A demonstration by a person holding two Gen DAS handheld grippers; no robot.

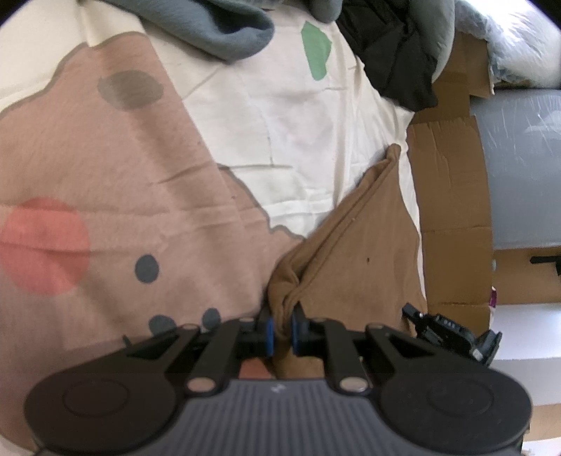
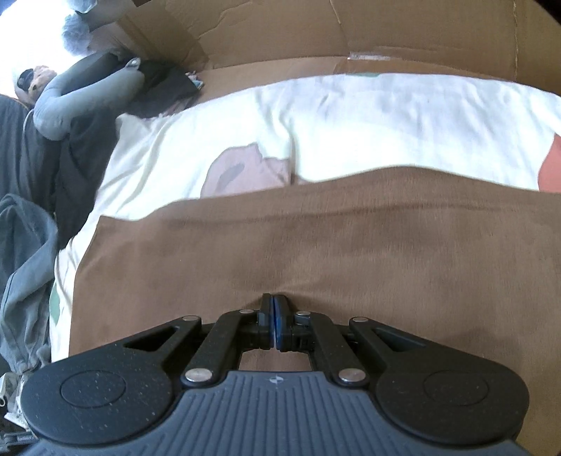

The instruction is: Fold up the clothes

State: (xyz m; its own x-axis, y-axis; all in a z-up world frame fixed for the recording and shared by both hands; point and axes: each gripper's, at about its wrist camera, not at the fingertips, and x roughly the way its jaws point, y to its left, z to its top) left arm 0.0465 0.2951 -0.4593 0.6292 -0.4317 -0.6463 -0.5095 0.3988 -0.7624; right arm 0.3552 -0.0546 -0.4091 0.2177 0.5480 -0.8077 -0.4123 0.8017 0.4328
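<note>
I've got the brown garment (image 2: 315,245) as my reference, spread on the cream bedsheet (image 1: 298,140) w/ the pinkish bear print. In the left wrist view my left gripper (image 1: 280,333) is clamped on a bunched corner of the brown garment: cloth is gathered into a twist right between the blue pads (image 1: 268,333), and from there a folded edge runs up and away to a point near the sheet's edge. Beyond that point sits flattened cardboard (image 1: 452,210). Far past the garment, at the top of that view, lie a grey-blue garment (image 1: 217,28) and a black one (image 1: 396,52), both well apart from the brown one (not touched by either tool).

In the right wrist view my right gripper (image 2: 274,326) has its jaws together, pads almost meeting, over the near edge of the brown garment. The cloth puckers slightly at the tips, so a thin bit of fabric seems pinched there, but I can't tell for certain. The brown garment lies flat and wide ahead of that gripper, its far edge crossing the sheet, frame is a bit motion-blurred. Left of the garment is a heap of grey clothes (image 2: 24,263); behind it, past the sheet, a cardboard wall (image 2: 315,31).
</note>
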